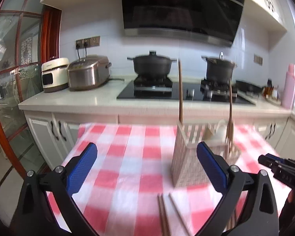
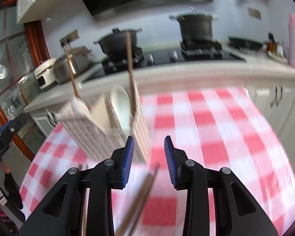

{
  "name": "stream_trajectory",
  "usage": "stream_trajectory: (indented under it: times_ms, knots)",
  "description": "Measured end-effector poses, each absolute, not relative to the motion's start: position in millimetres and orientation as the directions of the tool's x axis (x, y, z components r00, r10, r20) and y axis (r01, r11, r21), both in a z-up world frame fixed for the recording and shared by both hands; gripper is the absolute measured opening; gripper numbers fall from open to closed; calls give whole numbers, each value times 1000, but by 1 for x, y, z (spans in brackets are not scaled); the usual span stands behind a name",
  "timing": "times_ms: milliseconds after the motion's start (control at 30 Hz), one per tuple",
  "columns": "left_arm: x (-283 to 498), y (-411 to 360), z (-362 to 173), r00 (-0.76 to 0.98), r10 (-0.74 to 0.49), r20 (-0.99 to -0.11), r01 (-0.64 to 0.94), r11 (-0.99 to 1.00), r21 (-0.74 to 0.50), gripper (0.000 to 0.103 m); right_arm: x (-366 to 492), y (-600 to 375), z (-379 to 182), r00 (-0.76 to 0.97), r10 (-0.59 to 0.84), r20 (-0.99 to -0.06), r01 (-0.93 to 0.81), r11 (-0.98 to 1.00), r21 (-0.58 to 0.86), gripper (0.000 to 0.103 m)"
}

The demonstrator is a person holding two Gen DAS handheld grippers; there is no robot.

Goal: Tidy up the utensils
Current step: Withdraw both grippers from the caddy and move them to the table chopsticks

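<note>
A white lattice utensil holder point(image 1: 186, 163) stands on the red-and-white checked tablecloth point(image 1: 127, 157). Two brown chopsticks point(image 1: 180, 90) stand upright in it. My left gripper point(image 1: 147, 167) is open wide, the holder just behind its right finger and nothing between the pads. Loose chopsticks point(image 1: 163, 214) lie on the cloth below it. In the right wrist view the holder point(image 2: 100, 129) holds a white spoon point(image 2: 121, 108) and a standing chopstick point(image 2: 129, 63). My right gripper point(image 2: 149, 161) is open above a pair of loose chopsticks point(image 2: 143, 192), its pads not touching them.
Behind the table runs a white counter point(image 1: 68, 100) with two rice cookers point(image 1: 88, 72), a black hob with two dark pots point(image 1: 151, 63) and a pink bottle point(image 1: 290, 86). A glass door with a red frame point(image 1: 9, 78) stands at left. The other gripper point(image 1: 275, 165) shows at right.
</note>
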State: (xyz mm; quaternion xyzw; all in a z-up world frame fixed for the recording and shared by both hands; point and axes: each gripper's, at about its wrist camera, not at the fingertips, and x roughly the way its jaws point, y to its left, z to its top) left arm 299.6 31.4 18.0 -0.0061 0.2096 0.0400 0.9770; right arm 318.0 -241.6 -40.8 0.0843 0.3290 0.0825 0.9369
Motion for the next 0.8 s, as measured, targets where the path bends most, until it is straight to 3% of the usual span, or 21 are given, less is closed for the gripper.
stream_trajectory:
  times_ms: [167, 400, 800]
  knots:
    - [277, 38, -21, 870, 84, -486, -98, 995, -3, 98, 304, -249, -81, 715, 179, -676, -31, 974, 225, 32]
    - [258, 56, -61, 817, 71, -573, -138, 988, -74, 98, 292, -236, -102, 674, 180, -716, -46, 978, 202, 23]
    - [239, 65, -68, 815, 99, -570, -152, 987, -46, 98, 300, -204, -113, 628, 169, -760, -84, 985, 150, 18]
